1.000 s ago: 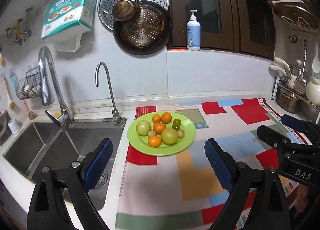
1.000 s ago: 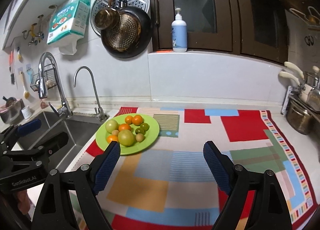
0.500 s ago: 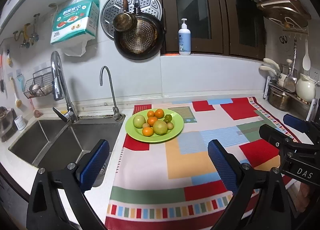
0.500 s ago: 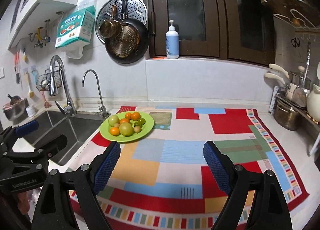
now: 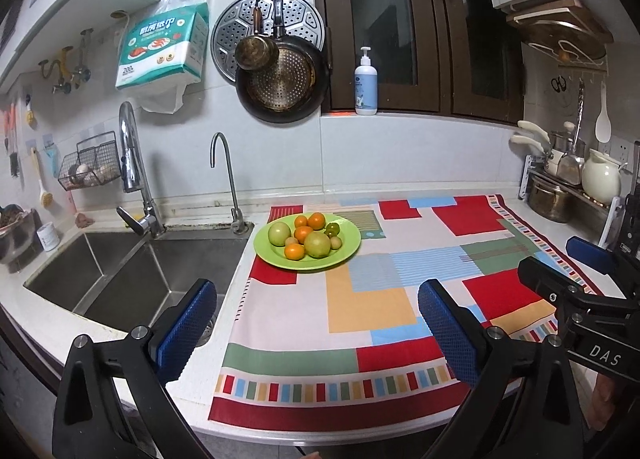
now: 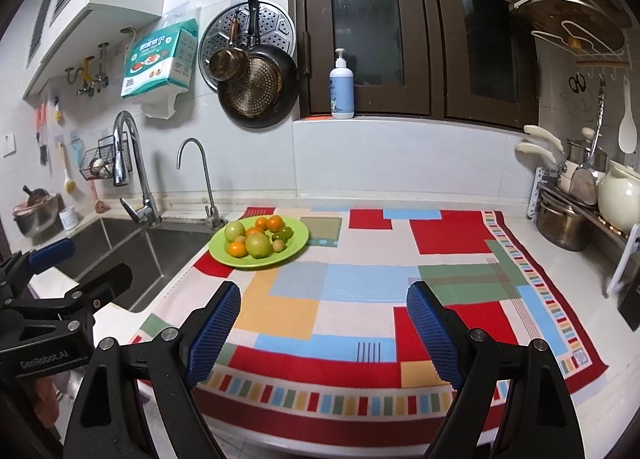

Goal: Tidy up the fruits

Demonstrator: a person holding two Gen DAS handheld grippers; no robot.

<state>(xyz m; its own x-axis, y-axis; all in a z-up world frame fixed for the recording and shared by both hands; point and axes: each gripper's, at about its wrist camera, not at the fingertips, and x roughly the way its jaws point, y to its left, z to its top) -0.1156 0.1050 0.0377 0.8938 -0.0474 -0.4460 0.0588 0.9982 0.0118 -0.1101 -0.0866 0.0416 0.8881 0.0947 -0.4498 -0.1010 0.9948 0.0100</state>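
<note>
Fruits [image 5: 307,237] lie gathered on green plate [image 5: 349,249], far ahead of left gripper [image 5: 316,323] and right gripper [image 6: 322,325], both spread, empty; early or finished, unclear.

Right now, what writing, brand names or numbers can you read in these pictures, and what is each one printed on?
"DAS": white letters on the black right tongs, seen from the left wrist.
"GenRobot.AI": on the black left tongs, seen from the right wrist.
"200": on the teal and white paper towel pack hanging on the wall; its large characters are too blurred to read.
White pump bottle: label too small to read.
</note>
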